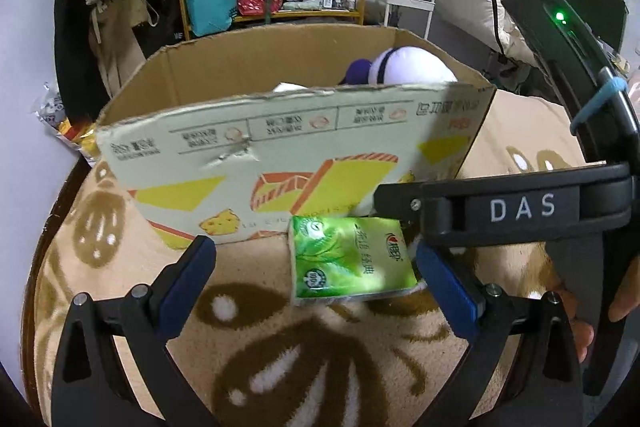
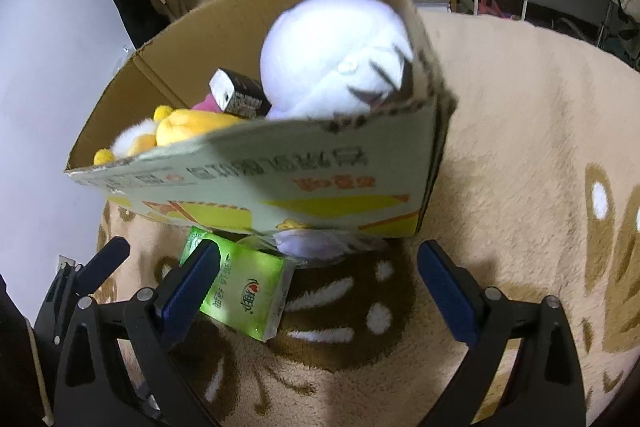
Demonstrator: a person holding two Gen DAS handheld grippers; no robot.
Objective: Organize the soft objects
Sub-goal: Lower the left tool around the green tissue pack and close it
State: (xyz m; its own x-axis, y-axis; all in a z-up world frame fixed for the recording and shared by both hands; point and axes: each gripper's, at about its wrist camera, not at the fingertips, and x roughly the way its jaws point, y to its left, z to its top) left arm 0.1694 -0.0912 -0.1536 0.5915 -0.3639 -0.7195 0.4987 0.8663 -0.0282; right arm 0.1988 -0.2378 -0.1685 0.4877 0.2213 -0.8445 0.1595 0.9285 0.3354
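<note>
Resting on the beige rug (image 2: 520,131), the cardboard box (image 2: 248,183) already holds a white plush (image 2: 332,63), a yellow plush (image 2: 188,129) and a small dark carton (image 2: 238,93). Outside remains the green tissue pack (image 1: 352,261), just before the box. Both the left tongs (image 1: 316,279) and the right tongs (image 2: 320,279) stand apart, holding nothing

Cardboard box (image 2: 248,183) wall hides most of yellow plush (image 2: 188,129).
</note>
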